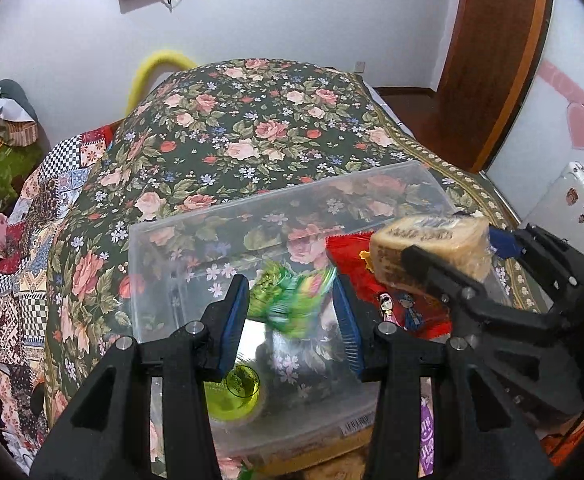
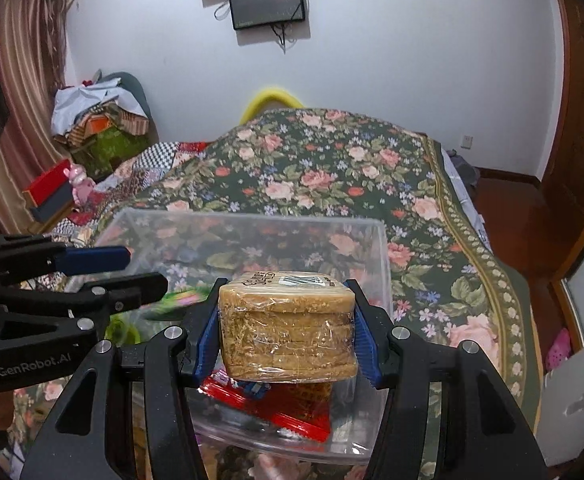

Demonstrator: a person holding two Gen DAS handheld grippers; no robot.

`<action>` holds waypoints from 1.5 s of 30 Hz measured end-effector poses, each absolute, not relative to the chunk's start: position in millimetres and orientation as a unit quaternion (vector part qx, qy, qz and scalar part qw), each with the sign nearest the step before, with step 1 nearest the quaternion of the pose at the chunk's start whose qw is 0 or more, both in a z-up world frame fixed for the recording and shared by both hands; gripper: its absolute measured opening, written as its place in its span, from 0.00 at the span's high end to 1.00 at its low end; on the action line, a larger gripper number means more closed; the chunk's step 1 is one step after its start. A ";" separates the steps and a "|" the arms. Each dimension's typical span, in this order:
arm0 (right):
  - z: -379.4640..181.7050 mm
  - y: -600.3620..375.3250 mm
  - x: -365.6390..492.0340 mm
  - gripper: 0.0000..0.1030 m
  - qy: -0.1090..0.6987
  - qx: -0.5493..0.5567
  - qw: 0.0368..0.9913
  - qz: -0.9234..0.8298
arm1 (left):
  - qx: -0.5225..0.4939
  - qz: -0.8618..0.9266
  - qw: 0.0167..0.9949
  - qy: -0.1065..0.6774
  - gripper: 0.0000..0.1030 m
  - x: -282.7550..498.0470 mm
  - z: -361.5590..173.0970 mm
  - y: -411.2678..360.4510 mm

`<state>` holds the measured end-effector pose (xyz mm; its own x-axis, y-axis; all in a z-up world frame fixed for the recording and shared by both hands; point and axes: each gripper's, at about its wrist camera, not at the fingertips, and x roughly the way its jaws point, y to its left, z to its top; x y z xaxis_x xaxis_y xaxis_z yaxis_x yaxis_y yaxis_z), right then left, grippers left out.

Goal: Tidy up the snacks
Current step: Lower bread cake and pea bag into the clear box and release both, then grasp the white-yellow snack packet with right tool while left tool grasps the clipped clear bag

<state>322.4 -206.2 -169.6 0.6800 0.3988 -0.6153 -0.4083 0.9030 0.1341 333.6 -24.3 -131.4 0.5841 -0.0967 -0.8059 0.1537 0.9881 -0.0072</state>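
1. Clothes (image 2: 99, 120) lie in a messy pile by the wall at the far left, near a striped curtain (image 2: 15, 80).
2. Left gripper (image 1: 292, 308) hangs over the left half of a clear plastic box (image 1: 163, 264). Its two blue pads (image 1: 233, 320) sit close together. A green candy bag (image 1: 287, 300) is between them. The bag looks blurry, so I cannot tell if the pads really squeeze it.
3. Under that gripper, on the bottom of the box, sits a round green cup (image 1: 237, 392) with a shiny lid.
4. The box rests on a bed with a dark flower blanket (image 1: 251, 128).
5. A red snack bag (image 2: 292, 412) lies flat in the right half of the box.
6. Right gripper (image 2: 287, 328) is over the red bag. Its pads (image 2: 366, 344) press on both sides of a wrapped stack of brown cakes (image 2: 287, 332). The stack is held up in the air, just above the red bag, inside the box walls.
7. A purple packet (image 1: 426, 440) peeks out by the near edge of the box, outside it.
8. At the far right stand a brown door (image 2: 580, 100) and a white cupboard (image 1: 568, 200).
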 end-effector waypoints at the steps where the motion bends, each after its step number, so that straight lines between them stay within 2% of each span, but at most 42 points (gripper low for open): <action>1: -171.1 -205.8 322.4 0.49 0.337 -0.009 0.915 0.221 | 0.029 -0.071 0.889 0.451 0.58 333.8 -132.3 -23.9; 7: -172.5 -206.1 317.3 0.48 0.348 -0.026 0.912 0.216 | 0.021 -0.072 0.888 0.454 0.58 323.6 -134.8 -20.4; 9: -171.2 -207.5 314.6 0.42 0.349 -0.028 0.911 0.218 | 0.016 -0.073 0.888 0.453 0.58 319.4 -133.0 -18.7; 11: -168.4 -208.5 308.9 0.29 0.346 -0.033 0.913 0.215 | 0.012 -0.073 0.890 0.450 0.57 314.2 -129.7 -17.1; 12: -167.2 -208.7 306.5 0.28 0.343 -0.035 0.914 0.213 | 0.010 -0.071 0.891 0.448 0.57 310.6 -127.0 -15.6; 14: -163.2 -209.0 300.6 0.28 0.336 -0.044 0.917 0.211 | 0.006 -0.070 0.894 0.443 0.45 304.2 -121.9 -13.0; 16: -158.1 -210.5 293.7 0.28 0.332 -0.048 0.918 0.213 | 0.001 -0.066 0.901 0.429 0.39 295.1 -113.4 -9.9; 29: -134.0 -231.6 234.8 0.20 0.304 -0.045 0.927 0.213 | -0.012 -0.063 0.923 0.379 0.31 218.8 -68.3 11.0; 33: -135.2 -239.0 220.3 0.19 0.306 -0.042 0.928 0.208 | -0.011 -0.059 0.922 0.382 0.28 194.7 -74.7 15.4; 35: -138.8 -243.1 213.8 0.19 0.308 -0.045 0.929 0.198 | -0.011 -0.058 0.921 0.385 0.23 186.7 -80.1 16.7; 45: -174.5 -257.6 191.7 0.19 0.357 -0.043 0.915 0.183 | -0.009 -0.064 0.905 0.421 0.18 155.9 -125.7 5.6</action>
<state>191.7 -257.6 -174.5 0.6788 0.3036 -0.6686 -0.3652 0.9295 0.0514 155.9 5.6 -125.7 0.6371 -0.1231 -0.7609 0.1080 0.9917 -0.0700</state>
